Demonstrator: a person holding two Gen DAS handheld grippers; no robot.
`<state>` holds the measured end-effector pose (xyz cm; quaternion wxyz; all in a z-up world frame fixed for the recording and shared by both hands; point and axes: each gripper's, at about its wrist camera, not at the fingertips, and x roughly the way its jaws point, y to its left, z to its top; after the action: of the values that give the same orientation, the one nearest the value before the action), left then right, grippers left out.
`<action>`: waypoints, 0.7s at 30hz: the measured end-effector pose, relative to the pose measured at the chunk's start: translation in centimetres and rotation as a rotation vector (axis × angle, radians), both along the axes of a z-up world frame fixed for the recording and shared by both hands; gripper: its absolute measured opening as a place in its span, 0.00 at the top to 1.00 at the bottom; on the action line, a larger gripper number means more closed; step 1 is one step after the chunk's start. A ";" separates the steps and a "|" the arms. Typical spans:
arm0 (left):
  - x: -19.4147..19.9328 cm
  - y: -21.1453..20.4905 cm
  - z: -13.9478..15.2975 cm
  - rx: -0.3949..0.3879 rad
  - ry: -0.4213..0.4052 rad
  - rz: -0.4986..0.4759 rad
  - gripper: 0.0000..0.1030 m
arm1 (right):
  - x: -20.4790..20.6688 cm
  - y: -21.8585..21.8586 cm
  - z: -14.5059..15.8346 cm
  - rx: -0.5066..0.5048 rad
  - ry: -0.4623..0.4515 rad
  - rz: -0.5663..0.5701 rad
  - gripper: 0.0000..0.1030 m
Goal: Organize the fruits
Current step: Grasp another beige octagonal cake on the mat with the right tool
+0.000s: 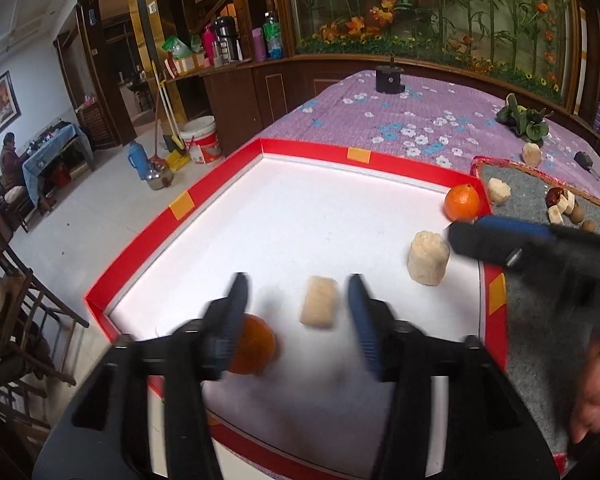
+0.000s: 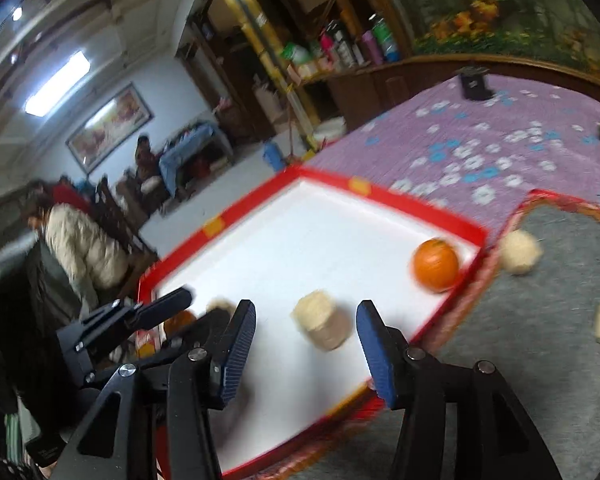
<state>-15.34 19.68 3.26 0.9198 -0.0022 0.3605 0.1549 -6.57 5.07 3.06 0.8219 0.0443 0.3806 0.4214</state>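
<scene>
A red-rimmed tray [image 1: 308, 148] with a white floor holds two oranges and two pale banana pieces. My left gripper [image 1: 298, 312] is open over the tray's near side; a lying banana piece [image 1: 319, 306] sits between its fingers, and an orange [image 1: 252, 345] lies behind the left finger. An upright banana piece [image 1: 427, 257] and a second orange [image 1: 462, 202] are at the tray's right side. My right gripper [image 2: 306, 344] is open, with the upright banana piece [image 2: 323, 325] between its fingertips and the orange [image 2: 436, 265] beyond. It shows in the left wrist view [image 1: 500, 236] too.
A grey mat [image 1: 540, 320] right of the tray carries more banana pieces [image 1: 499, 190], a dark red fruit [image 1: 554, 196] and small brown nuts [image 1: 588, 225]. A purple flowered cloth [image 1: 400, 120] covers the table, with a black object [image 1: 389, 78] and greens [image 1: 525, 120] on it.
</scene>
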 end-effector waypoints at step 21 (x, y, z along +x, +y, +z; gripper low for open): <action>1.9 -6.4 4.0 0.041 -0.051 -0.243 0.40 | 5.6 -12.0 -2.2 -0.246 0.033 -0.354 0.50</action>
<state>-13.47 13.25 7.29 0.9405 0.0566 0.3314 0.0494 -0.93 -6.97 0.82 0.8760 0.0166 0.4288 0.2202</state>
